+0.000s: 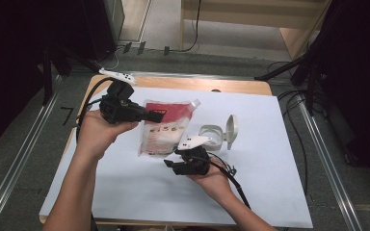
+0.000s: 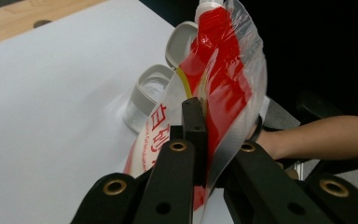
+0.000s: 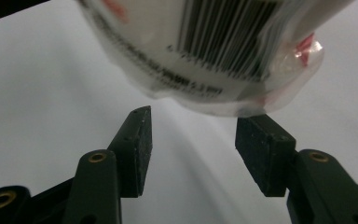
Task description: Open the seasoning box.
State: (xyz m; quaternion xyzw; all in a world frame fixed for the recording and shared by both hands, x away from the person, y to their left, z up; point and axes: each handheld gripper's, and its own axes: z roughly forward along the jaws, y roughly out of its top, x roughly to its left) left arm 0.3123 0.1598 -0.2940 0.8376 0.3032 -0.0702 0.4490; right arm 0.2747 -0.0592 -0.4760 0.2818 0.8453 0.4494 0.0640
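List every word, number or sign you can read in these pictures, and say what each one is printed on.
"7": a dark mark on the grey floor left of the table.
Red lettering on the refill pouch, seen in the left gripper view: Korean characters and Latin small print, cut off by the left hand-held gripper; not readable.
Barcode on the pouch's underside, with small print below: too blurred to read.
Print on the pouch front in the high view: too small.
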